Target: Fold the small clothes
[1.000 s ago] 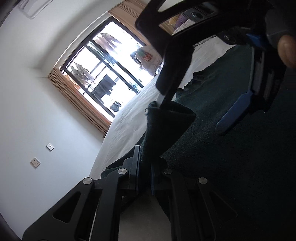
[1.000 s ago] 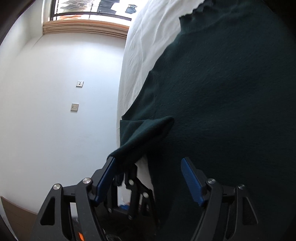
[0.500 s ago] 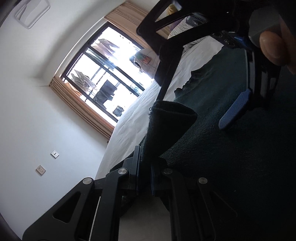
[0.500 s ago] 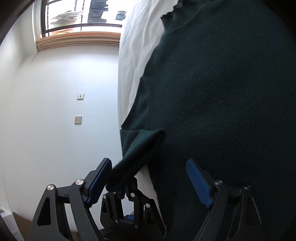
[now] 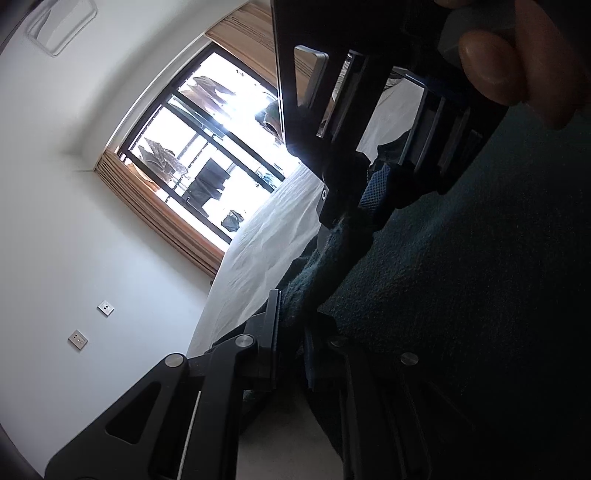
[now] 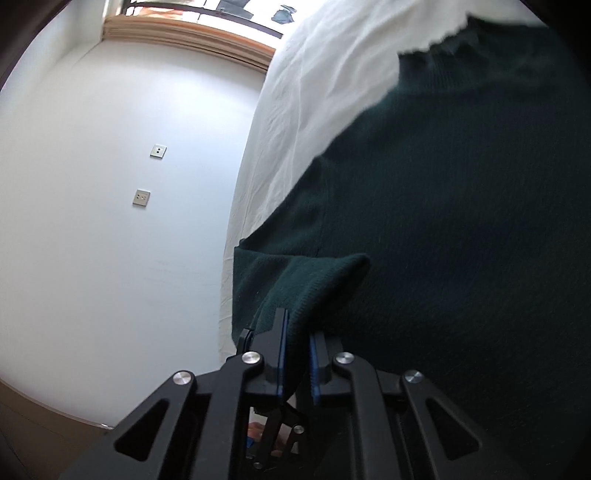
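The right gripper has just been closing, and its blue pads now pinch a raised fold of the dark green sweater, the knit bunched up between the narrow jaws. The left gripper is likewise clamped tight on an edge of the same sweater, with a ridge of cloth rising from between its fingers. Seen from the left wrist, the right gripper stands just ahead, upper right, its black frame and a person's fingertip blocking much of the view towards the far end of the bed; the two tools sit near each other along the same edge of the garment. The sweater lies spread on the bed's white sheet, covering most of the right side of both views, its ribbed, wavy hem at the far end against bare sheet. The grasped fold is at the bed's near-side edge, where the sheet drops away towards the wall; on that side is open air. The white wall carries two small switch plates, one above the other. Beyond the bed, a large dark-framed window with tan curtains lets in strong light, and clothes hang outside it. A flat fitting sits in the ceiling.
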`<move>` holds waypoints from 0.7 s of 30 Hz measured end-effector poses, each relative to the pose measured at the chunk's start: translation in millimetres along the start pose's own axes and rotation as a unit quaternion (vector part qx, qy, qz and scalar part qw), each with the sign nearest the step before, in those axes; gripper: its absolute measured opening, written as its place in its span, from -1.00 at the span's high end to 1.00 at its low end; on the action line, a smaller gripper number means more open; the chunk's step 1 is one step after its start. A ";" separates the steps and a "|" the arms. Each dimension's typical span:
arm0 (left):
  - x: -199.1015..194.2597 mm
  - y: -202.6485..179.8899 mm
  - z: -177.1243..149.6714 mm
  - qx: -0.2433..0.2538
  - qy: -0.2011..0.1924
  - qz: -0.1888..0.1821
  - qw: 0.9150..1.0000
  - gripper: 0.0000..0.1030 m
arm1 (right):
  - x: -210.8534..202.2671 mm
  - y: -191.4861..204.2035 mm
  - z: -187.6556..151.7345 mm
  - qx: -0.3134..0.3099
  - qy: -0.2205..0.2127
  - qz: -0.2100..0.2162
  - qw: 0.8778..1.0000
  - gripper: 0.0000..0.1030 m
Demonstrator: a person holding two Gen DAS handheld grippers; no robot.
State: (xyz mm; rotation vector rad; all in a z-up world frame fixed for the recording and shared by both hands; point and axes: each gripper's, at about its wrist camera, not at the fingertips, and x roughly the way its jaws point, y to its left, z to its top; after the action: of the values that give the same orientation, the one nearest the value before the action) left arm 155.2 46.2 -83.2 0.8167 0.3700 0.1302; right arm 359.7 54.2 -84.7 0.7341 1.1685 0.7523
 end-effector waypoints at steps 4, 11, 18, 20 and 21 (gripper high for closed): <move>6.3 5.7 14.0 -0.026 0.002 -0.024 0.999 0.74 | -24.9 10.1 6.3 -0.057 -0.018 -0.043 0.997 0.83; -7.0 29.8 21.4 -0.087 -0.010 -0.074 0.993 -0.89 | -73.5 -7.6 39.4 -0.066 -0.063 -0.090 0.992 0.84; 8.1 85.2 11.6 -0.162 -0.001 -0.084 0.983 -0.76 | -125.5 -56.5 65.3 -0.044 -0.092 -0.147 0.984 0.84; 26.9 100.7 0.9 -0.185 0.031 -0.082 0.979 -0.36 | -135.2 -69.2 69.8 -0.041 -0.096 -0.159 0.982 0.84; 35.8 108.1 -4.7 -0.201 0.049 -0.085 0.975 -0.20 | -138.2 -73.6 72.2 -0.041 -0.099 -0.167 0.980 0.83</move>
State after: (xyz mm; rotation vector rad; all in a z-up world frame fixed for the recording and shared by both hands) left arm 189.7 132.1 -16.8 0.3774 0.4855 0.0809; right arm 409.1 -108.7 -57.0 0.5135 1.0390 0.4323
